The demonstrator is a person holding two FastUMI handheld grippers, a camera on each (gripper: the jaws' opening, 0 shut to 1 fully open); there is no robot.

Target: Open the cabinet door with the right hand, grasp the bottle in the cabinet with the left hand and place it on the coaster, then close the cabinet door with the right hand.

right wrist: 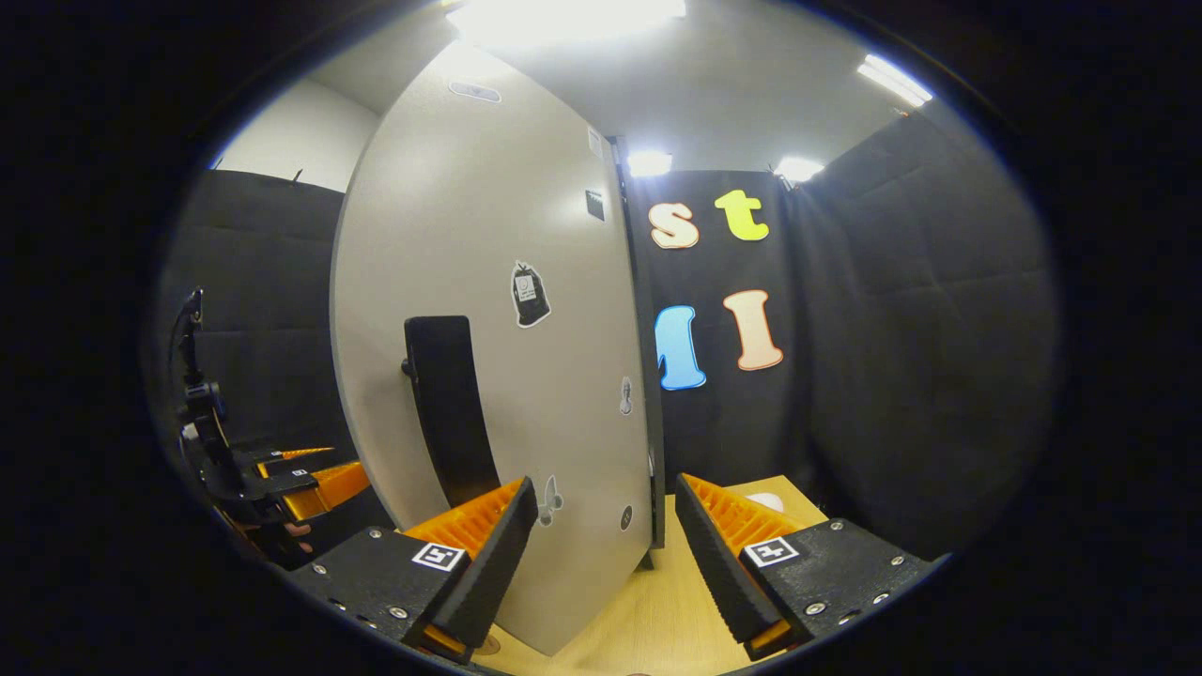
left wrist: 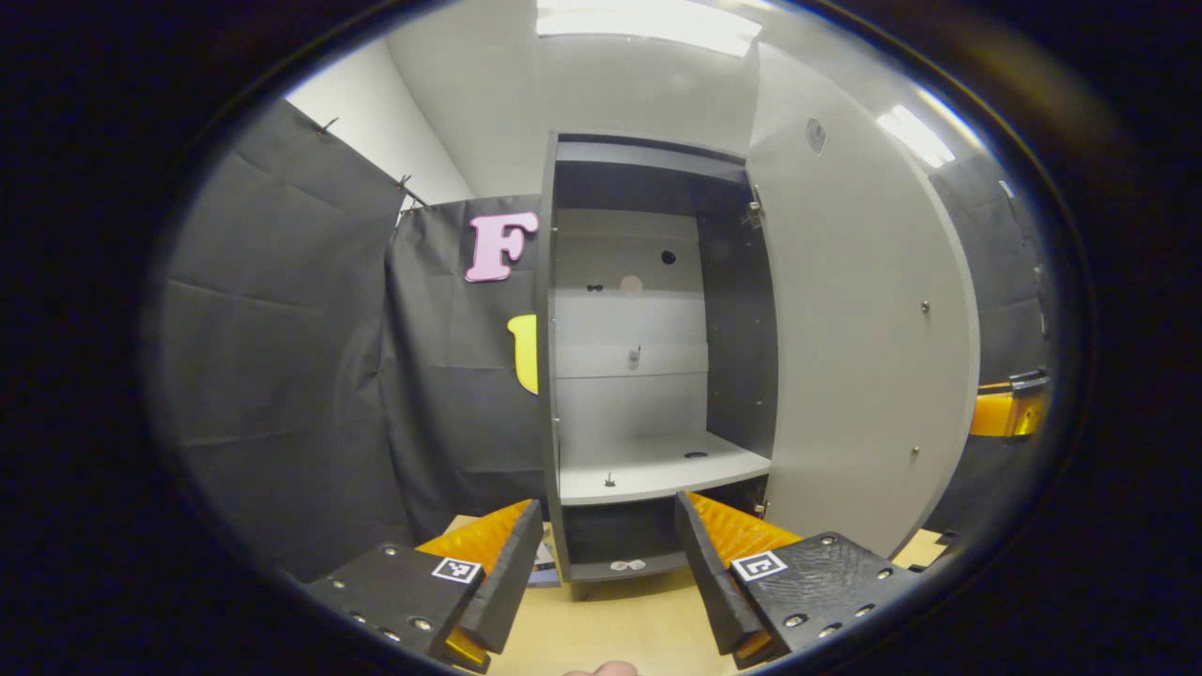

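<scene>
Cabinet door [left wrist: 859, 347] is swung wide open. In the left gripper view it stands to the right of the cabinet [left wrist: 648, 357], showing its pale inner face with the hinges along the edge next to the cabinet body. The inside has a light back panel, dark side walls and a pale shelf [left wrist: 657, 467] with a darker compartment under it. I can't spot the bottle anywhere in there: the shelf carries just a couple of tiny dark specks, too small to tell what they are.

The left claw [left wrist: 608, 563] is released, both fingers spread wide with nothing between them. It hovers low over the wooden bench [left wrist: 620, 624], aimed at the bottom compartment. A bit of the other gripper pokes out past the door's far edge [left wrist: 1009, 413].

From the right gripper view, the right claw [right wrist: 606, 554] is released too, jaws apart and gripping nothing. The door's free edge sits right in the gap between its fingers without touching either one. The door's outer face has a tall dark handle [right wrist: 449, 413] and a few small stickers [right wrist: 530, 294]. The left gripper shows off to the left, behind the door. A small pale round thing, probably the coaster [right wrist: 765, 502], lies on the bench just past the right finger.
</scene>
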